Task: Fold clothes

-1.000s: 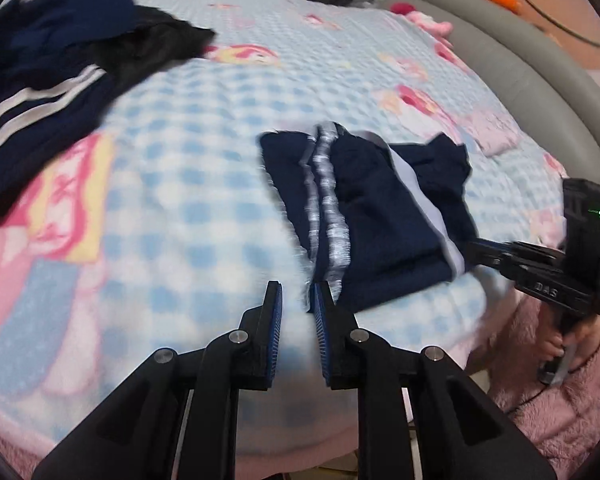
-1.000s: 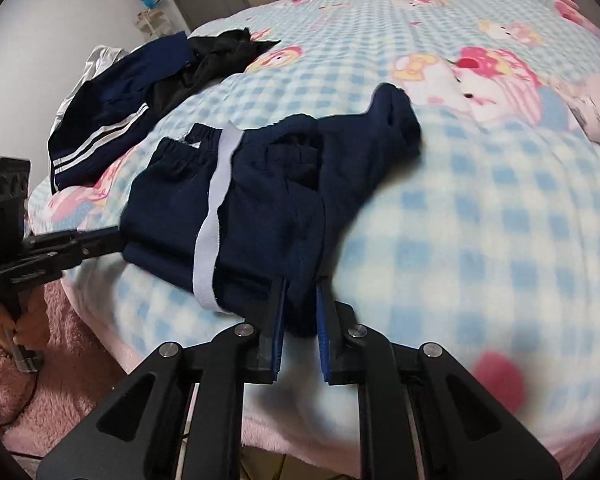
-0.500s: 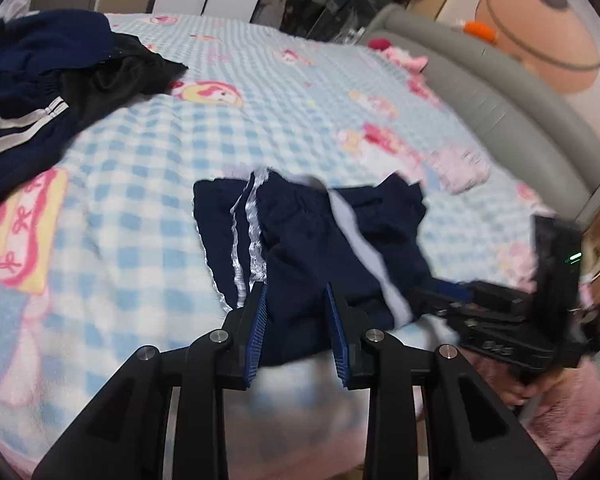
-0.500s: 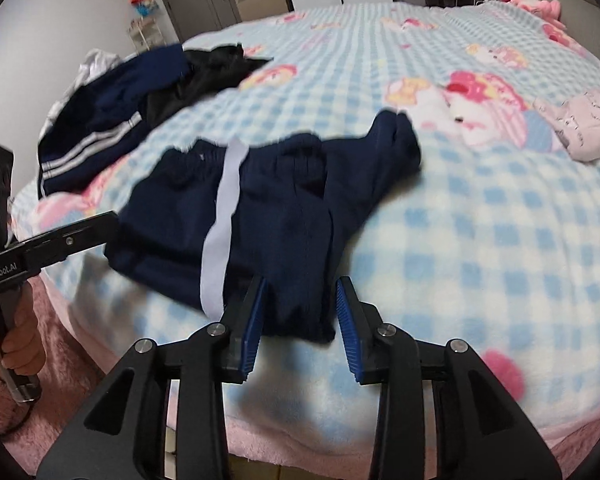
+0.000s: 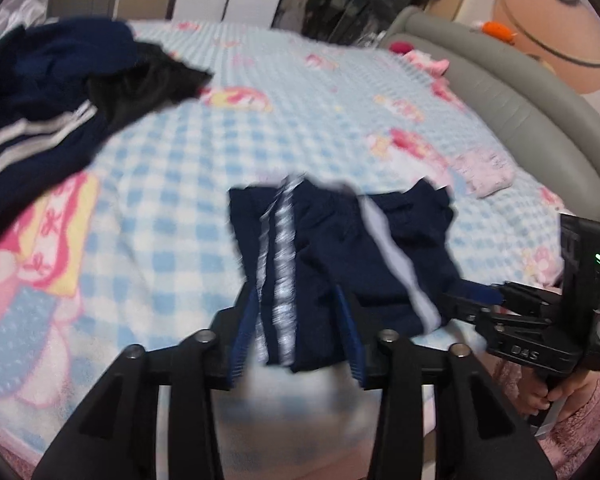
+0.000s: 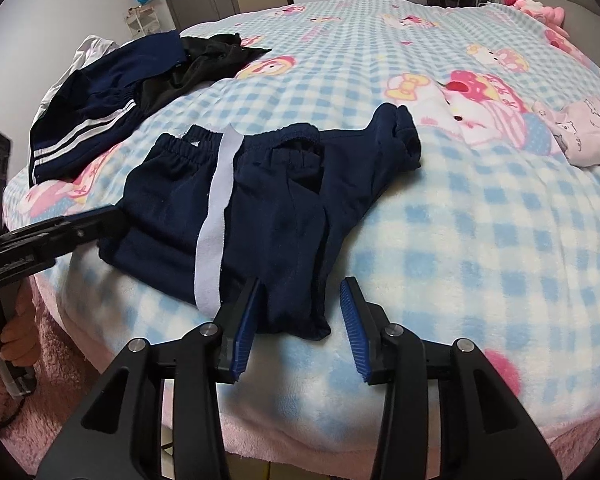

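Right gripper (image 6: 300, 320): jaws standing open, straddling the near hem of the folded navy trousers with a white side stripe (image 6: 260, 208).
Left gripper (image 5: 298, 336): jaws spread wide around the trousers' near edge, not clamping.
Trousers: lying near the bed's front edge on the blue-and-white checked cartoon blanket (image 6: 480, 240).
Far left: a heap of dark navy and black clothes with white stripes (image 6: 112, 92) is sitting.

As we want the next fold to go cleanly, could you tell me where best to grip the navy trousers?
Probably the navy trousers at their near hem, from the bed's near edge: it lies flat between the open right gripper jaws, while the far end looks bunched.
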{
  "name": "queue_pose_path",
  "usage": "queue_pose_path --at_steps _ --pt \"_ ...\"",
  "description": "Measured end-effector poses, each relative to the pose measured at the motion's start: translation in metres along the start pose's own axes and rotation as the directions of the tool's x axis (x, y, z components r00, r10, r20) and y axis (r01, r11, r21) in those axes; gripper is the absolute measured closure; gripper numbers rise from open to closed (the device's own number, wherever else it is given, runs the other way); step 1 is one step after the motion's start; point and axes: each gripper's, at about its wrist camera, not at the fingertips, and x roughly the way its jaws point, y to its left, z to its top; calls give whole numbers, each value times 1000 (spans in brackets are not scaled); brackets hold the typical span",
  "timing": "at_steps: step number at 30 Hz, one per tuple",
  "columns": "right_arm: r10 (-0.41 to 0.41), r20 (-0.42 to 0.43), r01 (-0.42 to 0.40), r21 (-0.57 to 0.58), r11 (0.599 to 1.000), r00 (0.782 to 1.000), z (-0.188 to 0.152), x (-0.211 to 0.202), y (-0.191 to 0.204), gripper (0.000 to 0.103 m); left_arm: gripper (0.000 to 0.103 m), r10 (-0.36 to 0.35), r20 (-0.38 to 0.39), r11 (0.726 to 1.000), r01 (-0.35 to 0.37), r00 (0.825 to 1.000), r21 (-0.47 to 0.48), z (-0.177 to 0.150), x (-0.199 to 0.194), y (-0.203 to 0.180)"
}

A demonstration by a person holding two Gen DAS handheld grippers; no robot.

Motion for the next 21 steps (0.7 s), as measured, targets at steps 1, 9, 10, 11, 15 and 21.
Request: queue_pose_path --at_steps 1,9,10,11,15,21 --pt "-8 14 8 -2 1000 1000 4 -3 1 62 59 -8 8 1000 8 1000 12 2 0 -4" --pt "-50 31 53 -116 992 998 45 18 20 52 59 99 -55 994 -97 994 43 24 43 -5" --pt "-59 15 61 -131 990 998 47 27 22 52 57 125 -66 992 -123 990 36 25 48 1" --pt "-88 3 87 -144 986 996 47 35 22 54 57 137 -76 990 -136 988 22 26 51 9" --pt "-117 30 118 -67 991 993 49 32 5 54 57 45 -26 994 -47 999 -100 22 36 34" --pt "-115 35 117 -48 992 993 60 38 6 52 58 -66 74 997 69 995 -46 25 16 25"
